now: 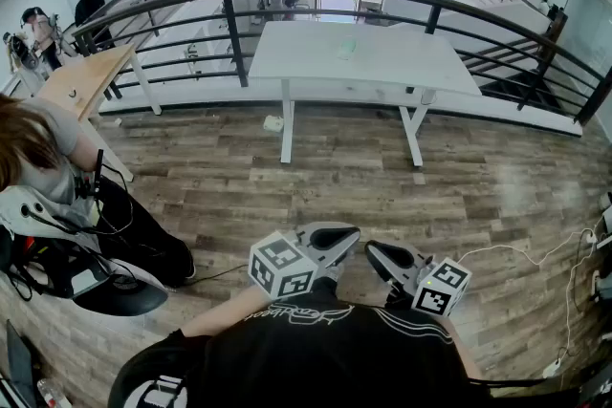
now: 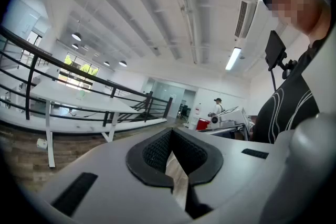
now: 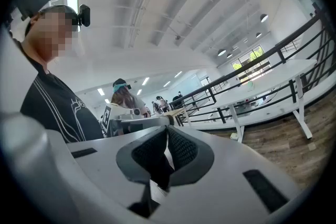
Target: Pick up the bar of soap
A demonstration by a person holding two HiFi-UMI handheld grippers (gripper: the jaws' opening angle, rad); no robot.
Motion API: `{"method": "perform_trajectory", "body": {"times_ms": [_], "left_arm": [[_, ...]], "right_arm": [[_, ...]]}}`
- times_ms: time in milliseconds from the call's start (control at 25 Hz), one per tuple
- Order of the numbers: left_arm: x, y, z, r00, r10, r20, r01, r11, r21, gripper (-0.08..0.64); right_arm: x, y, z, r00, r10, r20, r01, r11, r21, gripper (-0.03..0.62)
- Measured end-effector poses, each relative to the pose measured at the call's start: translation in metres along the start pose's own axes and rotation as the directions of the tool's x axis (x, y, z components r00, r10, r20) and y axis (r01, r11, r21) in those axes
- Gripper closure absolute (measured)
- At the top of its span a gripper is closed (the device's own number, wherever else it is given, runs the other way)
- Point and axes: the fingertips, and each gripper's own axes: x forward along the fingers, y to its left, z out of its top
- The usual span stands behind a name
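Both grippers are up at chest height, held level and close together, well short of the work. The left gripper (image 1: 337, 236) has its jaws fully together with nothing in them; only floor shows through the slit behind the pads. The right gripper (image 1: 380, 255) looks the same in its own view: jaws pressed together at the tips, nothing caught between.

The soap (image 1: 346, 48), as best I can judge, is that small pale greenish patch lying flat on the white table (image 1: 287, 62), near the middle, well apart from both grippers across a stretch of wood floor (image 1: 239, 177). Nothing else sits beside it.

How will it handle? A bar of soap should be stiff and fairly light, not fragile, but slick. A skewed pinch could send it skating over that smooth tabletop or squirting out of the jaws. The sensible hold is square across its short width, at mid-length, pads flat on the two long sides and low, near the tabletop.

As for its heading, the patch seems a shade longer than wide, its long axis running roughly away from the person with a slight tilt. At this range that is a guess, not a firm reading, and neither gripper view sharpens it.
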Motion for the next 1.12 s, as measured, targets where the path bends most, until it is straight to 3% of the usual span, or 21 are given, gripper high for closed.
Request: {"method": "perform_trajectory", "body": {"times_ms": [680,1120], "left_arm": [[0.003,-0.007,-0.004,1.000,0.005,-0.006,-0.005,1.000,-0.012,0.552],[0.035,0.015,-0.010,0.999,-0.022,-0.027,0.022,1.000,-0.009,0.551]], "right_arm": [[-0.006,0.000,-0.008,1.000,0.016,0.002,-0.016,1.000,-0.001,0.574],[-0.005,-0.037,-0.006,0.998,0.012,0.057,-0.012,1.000,0.008,0.574]]}}
